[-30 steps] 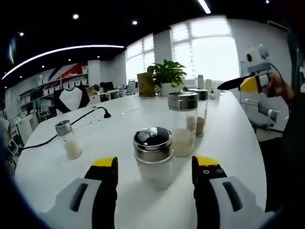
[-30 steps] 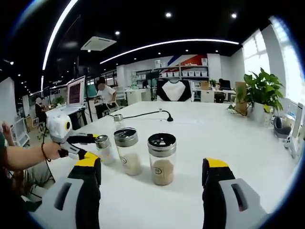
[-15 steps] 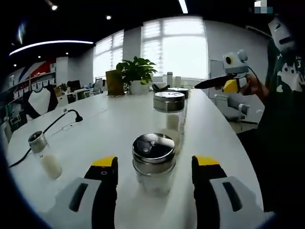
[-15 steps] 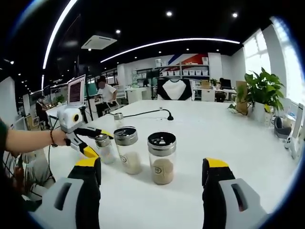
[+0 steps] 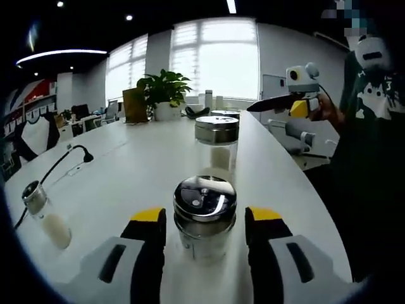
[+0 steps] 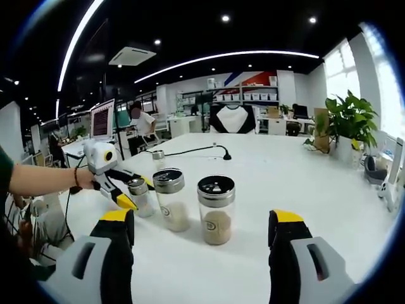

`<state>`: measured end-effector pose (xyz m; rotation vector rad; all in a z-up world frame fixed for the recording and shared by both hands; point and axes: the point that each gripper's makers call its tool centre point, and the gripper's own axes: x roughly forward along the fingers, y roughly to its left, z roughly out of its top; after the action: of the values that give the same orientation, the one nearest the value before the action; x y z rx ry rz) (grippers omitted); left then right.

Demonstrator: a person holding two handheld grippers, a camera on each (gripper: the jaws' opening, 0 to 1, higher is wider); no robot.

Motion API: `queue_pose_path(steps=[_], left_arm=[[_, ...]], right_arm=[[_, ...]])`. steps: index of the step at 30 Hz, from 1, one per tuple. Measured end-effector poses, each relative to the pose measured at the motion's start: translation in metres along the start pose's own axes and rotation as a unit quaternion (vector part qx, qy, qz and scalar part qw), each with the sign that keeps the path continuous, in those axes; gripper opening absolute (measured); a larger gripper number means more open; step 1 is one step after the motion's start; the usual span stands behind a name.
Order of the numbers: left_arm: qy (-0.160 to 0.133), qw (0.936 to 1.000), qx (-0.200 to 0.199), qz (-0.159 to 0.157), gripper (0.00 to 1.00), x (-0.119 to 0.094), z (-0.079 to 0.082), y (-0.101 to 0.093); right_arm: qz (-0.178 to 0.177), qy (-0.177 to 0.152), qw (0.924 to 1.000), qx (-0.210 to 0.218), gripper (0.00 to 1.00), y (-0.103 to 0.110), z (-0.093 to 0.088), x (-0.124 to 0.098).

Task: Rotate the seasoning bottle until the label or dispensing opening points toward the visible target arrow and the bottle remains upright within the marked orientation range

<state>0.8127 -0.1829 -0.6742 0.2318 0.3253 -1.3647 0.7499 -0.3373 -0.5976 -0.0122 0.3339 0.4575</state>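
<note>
Tongs on my left (image 5: 204, 231) stand spread with the seasoning bottle (image 5: 204, 217) upright between the jaws, a sliver of gap on each side, nothing clamped. My right tongs (image 6: 202, 234) gape wide and empty over bare white table (image 6: 297, 183). Two taller jars (image 6: 169, 198) line up at 12 o'clock beyond the bottle; the table edge curves off at 3 o'clock.

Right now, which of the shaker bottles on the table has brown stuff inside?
The seasoning bottle nearest the right gripper, with the black-topped lid, holds brown powder. The middle bottle and small bottle beside it hold white contents.
</note>
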Motion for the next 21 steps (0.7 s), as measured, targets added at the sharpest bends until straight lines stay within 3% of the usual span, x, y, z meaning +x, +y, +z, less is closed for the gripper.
queue_pose_path(steps=[4, 21], left_arm=[[-0.001, 1.0, -0.004, -0.002, 0.38, 0.002, 0.0, -0.002], [-0.005, 0.9998, 0.005, 0.016, 0.38, 0.0025, 0.0002, -0.0013]], right_arm=[[0.001, 0.001, 1.0, 0.002, 0.89, 0.0007, -0.0006, 0.0001], [0.005, 0.007, 1.0, 0.005, 0.89, 0.0026, -0.0047, 0.0006]])
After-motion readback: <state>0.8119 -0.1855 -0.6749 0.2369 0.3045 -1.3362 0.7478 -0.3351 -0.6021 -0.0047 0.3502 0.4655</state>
